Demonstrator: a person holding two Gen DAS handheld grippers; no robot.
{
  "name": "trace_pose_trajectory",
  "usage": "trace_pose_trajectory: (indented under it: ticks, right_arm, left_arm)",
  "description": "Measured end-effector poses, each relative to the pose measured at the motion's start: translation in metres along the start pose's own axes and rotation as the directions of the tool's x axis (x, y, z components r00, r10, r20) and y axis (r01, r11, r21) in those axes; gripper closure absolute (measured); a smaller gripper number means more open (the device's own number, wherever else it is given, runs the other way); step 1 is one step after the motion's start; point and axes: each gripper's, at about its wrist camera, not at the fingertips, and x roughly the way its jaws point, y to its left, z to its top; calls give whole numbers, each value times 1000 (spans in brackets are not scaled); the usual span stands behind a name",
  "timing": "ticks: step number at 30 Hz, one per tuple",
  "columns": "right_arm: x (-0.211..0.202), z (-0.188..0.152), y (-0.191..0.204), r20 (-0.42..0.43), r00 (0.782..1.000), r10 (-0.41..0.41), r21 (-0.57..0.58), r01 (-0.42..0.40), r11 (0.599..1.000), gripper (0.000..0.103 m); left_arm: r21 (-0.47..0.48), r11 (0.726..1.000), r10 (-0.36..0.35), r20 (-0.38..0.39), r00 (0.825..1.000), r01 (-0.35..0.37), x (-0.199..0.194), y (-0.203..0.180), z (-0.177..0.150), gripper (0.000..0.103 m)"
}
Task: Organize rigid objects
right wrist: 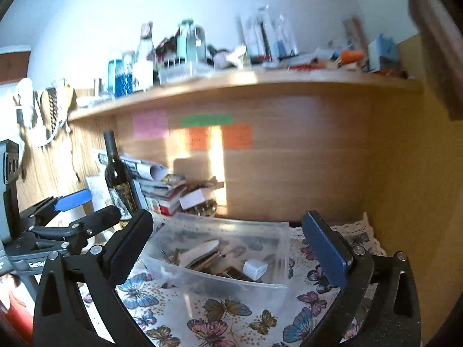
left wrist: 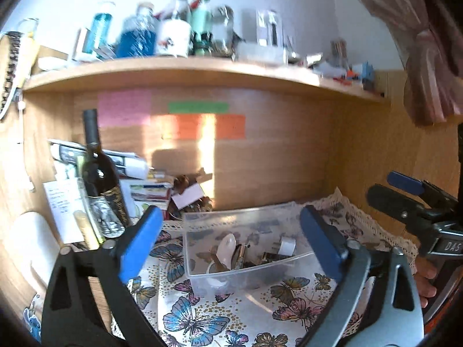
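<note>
1. A clear plastic bin (left wrist: 246, 248) is seen standing on the butterfly-print cloth (left wrist: 196, 318) that covers the counter, beneath a cluttered wooden shelf (left wrist: 185, 72).
2. Small rigid things are gathered inside the bin: a pale spoon-like piece (left wrist: 227, 250), a white plug-like block (right wrist: 254, 269) and some dark metallic bits that cannot be made out through the blur. They are judged to have been collected there so that loose items are kept in one place.
3. The left tongs (left wrist: 231, 243) are held spread wide, with nothing gripped; the bin lies between and just beyond the blue pads (left wrist: 139, 245).
4. The right tongs (right wrist: 228, 254) are likewise held wide apart and empty, with the bin framed between the two tips, its near wall low in the gap.
5. Both tools are judged to be poised over the bin, either for reaching in or for taking it by its walls; which cannot be told.
6. A dark wine bottle (left wrist: 101, 173) and stacked papers (left wrist: 150, 185) are kept at the back left, apart from the bin.
</note>
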Motion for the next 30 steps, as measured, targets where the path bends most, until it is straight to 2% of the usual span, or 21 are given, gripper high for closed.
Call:
trace_pose_trajectory:
  ticks: [5,12,30]
  right_arm:
    - [-16,-1,3,21,1000,6,2,-6,1000,0]
    - [-27,-5,13,50,999,-5,-26,7,1000,0]
    - [-28,-8,18,53,999,-4,-41,7,999,0]
  left_arm:
    - [-16,1000,0,16,1000,0,-19,0,2,1]
    - [8,1000,17,44,999,-18,-34,-5,0,1]
    - [9,1000,15,40,999,-16,-32,-4,-3,0]
